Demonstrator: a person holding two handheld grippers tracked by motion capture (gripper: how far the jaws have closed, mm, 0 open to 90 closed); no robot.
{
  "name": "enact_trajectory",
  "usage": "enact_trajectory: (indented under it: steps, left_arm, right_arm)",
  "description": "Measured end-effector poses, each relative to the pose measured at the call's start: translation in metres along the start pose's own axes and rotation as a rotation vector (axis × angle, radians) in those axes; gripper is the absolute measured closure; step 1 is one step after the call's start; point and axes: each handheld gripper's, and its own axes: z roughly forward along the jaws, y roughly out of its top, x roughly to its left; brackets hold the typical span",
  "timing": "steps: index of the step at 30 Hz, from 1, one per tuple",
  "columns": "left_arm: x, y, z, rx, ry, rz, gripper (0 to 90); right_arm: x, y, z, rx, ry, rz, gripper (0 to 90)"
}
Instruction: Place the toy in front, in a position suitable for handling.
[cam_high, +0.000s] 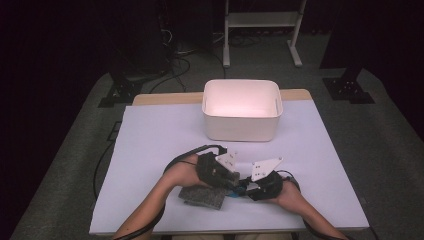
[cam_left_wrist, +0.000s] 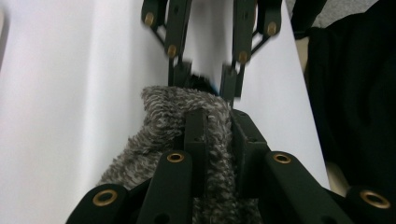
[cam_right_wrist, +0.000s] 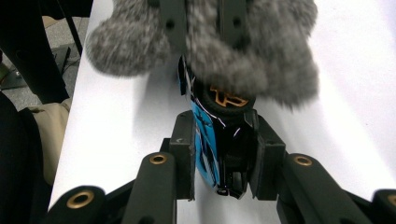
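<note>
At the near edge of the tabletop, the left gripper has its jaws closed on the fuzzy grey pouch, while the right gripper jaws clamp a blue and black toy car nosing into its mouth. Keep the pouch pinched open and feed the car straight. The white bin waits beyond.

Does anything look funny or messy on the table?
Yes: a blue-and-black toy car, pinched by the right gripper, pokes halfway into a fuzzy grey cloth that the left gripper clamps. The white plastic bin looks tidy.
</note>
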Motion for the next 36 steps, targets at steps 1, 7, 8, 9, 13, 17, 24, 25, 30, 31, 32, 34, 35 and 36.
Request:
enact_trajectory:
  steps: [1, 7, 8, 9, 13, 17, 24, 25, 30, 31, 32, 34, 35, 36]
  left_arm:
    - [-0.001, -0.004, -0.002, 0.007, 0.007, -0.005, 78.5]
    - [-0.003, -0.031, -0.021, 0.014, 0.037, -0.060, 78.4]
    - [-0.004, -0.036, -0.024, 0.008, 0.043, -0.069, 78.4]
    - [-0.004, -0.040, -0.027, 0.007, 0.047, -0.076, 78.4]
    - [-0.007, -0.053, -0.036, -0.005, 0.057, -0.105, 78.4]
    - [-0.008, -0.063, -0.041, 0.011, 0.078, -0.126, 78.2]
    - [-0.008, -0.067, -0.042, 0.012, 0.078, -0.138, 78.3]
    - [-0.008, -0.066, -0.042, 0.005, 0.074, -0.137, 78.3]
    - [-0.007, -0.053, -0.039, -0.018, 0.055, -0.109, 78.3]
    - [-0.007, -0.049, -0.037, -0.023, 0.048, -0.097, 78.4]
    - [-0.007, -0.043, -0.034, -0.025, 0.041, -0.085, 78.4]
    - [-0.007, -0.031, -0.027, -0.017, 0.032, -0.053, 78.4]
    - [-0.007, -0.025, -0.023, -0.013, 0.025, -0.040, 78.4]
    - [-0.005, -0.019, -0.019, -0.008, 0.021, -0.027, 78.4]
  right_arm:
    - [0.000, 0.000, 0.000, 0.000, 0.001, 0.001, 66.5]
    - [-0.001, 0.000, 0.000, 0.001, 0.004, 0.004, 66.6]
    - [-0.001, 0.000, 0.000, 0.000, 0.004, 0.003, 66.6]
    - [-0.001, 0.000, 0.000, 0.000, 0.005, 0.003, 66.6]
    - [-0.001, -0.001, 0.000, -0.001, 0.005, 0.003, 66.6]
    - [-0.002, -0.001, 0.000, 0.000, 0.006, 0.003, 66.6]
    - [-0.002, -0.001, 0.000, -0.001, 0.010, 0.005, 66.7]
    - [-0.002, -0.001, 0.000, 0.000, 0.010, 0.006, 66.7]
    - [-0.003, -0.001, 0.000, 0.000, 0.013, 0.009, 66.6]
    - [-0.003, -0.001, 0.001, 0.000, 0.014, 0.010, 66.6]
    - [-0.003, -0.001, 0.001, 0.000, 0.014, 0.010, 66.6]
    - [-0.003, -0.001, 0.001, -0.001, 0.015, 0.011, 66.6]
    - [-0.003, -0.001, 0.001, -0.002, 0.016, 0.014, 66.5]
    - [-0.002, -0.001, 0.001, -0.001, 0.017, 0.017, 66.5]
